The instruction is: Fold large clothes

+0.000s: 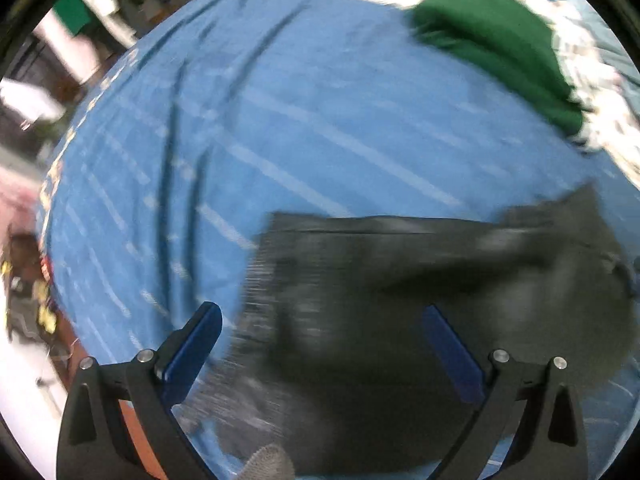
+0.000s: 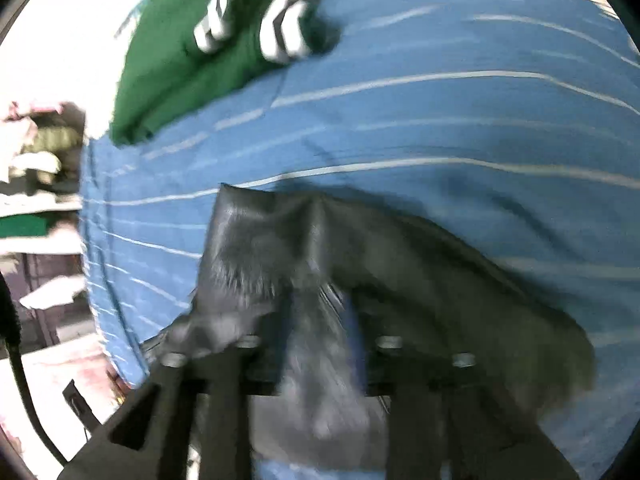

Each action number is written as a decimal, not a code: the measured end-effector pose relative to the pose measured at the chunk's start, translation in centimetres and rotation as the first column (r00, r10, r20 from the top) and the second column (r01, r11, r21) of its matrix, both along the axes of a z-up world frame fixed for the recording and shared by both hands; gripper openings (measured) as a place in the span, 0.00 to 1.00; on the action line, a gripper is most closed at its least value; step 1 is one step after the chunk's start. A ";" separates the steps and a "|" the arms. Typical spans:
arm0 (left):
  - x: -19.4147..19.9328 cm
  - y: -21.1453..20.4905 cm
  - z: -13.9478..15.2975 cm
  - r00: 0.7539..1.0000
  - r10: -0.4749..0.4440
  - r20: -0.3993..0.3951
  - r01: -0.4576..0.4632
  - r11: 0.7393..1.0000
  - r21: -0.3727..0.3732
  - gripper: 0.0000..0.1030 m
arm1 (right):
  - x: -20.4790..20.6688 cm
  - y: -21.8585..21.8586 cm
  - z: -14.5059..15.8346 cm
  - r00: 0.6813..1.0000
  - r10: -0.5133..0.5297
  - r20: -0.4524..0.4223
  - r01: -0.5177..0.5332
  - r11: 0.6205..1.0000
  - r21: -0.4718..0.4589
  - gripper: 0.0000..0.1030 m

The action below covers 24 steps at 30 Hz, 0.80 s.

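Note:
A dark grey garment [image 1: 420, 300] lies on a blue striped sheet [image 1: 280, 120]. In the left wrist view my left gripper [image 1: 320, 320] is open and empty, its blue-padded fingers [image 1: 196, 344] held just above the garment's left part. In the right wrist view my right gripper [image 2: 320, 312] is shut on a bunched fold of the same dark grey garment [image 2: 280, 240], which drapes over the fingers and hides their tips. Both views are blurred by motion.
A green garment [image 1: 500, 44] lies at the far edge of the sheet; in the right wrist view the same green garment [image 2: 180, 60] shows black-and-white striped cuffs [image 2: 284, 36]. The bed's left edge [image 2: 92, 240] drops to the floor with clutter beyond.

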<state>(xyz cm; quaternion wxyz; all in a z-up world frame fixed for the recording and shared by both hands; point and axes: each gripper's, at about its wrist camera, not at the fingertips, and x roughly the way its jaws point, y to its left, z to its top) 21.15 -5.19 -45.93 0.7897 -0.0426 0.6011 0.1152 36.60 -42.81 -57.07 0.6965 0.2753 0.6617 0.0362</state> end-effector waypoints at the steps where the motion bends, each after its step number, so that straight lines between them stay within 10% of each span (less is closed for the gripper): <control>1: -0.1 -1.6 0.0 1.000 -0.021 0.006 0.021 0.999 -0.032 1.00 | -2.2 -1.6 1.2 0.999 -0.042 0.020 0.042 0.999 0.004 0.51; 5: 0.8 -7.3 -2.9 0.996 -0.087 -0.036 0.082 0.990 -0.114 1.00 | -10.5 -7.6 2.4 0.983 -0.182 0.009 0.181 0.982 0.051 0.56; 10: 1.9 -10.4 -8.2 0.988 -0.120 -0.094 0.112 0.990 -0.085 1.00 | -16.5 -10.3 -3.6 0.927 -0.373 -0.033 0.372 0.909 0.189 0.60; 16: 1.3 -9.6 -8.2 0.989 -0.134 -0.066 0.125 0.984 -0.129 1.00 | -14.9 -10.0 -10.3 0.882 -0.470 0.037 0.389 0.770 0.506 0.60; 21: 1.5 -9.6 -8.2 0.986 -0.153 -0.072 0.143 0.982 -0.126 1.00 | -11.9 -9.2 -12.0 0.847 -0.528 0.063 0.404 0.715 0.571 0.61; 24: 3.5 -9.9 -8.4 0.985 -0.158 -0.073 0.148 0.981 -0.126 1.00 | -10.9 -8.2 -10.8 0.864 -0.490 0.115 0.373 0.777 0.508 0.23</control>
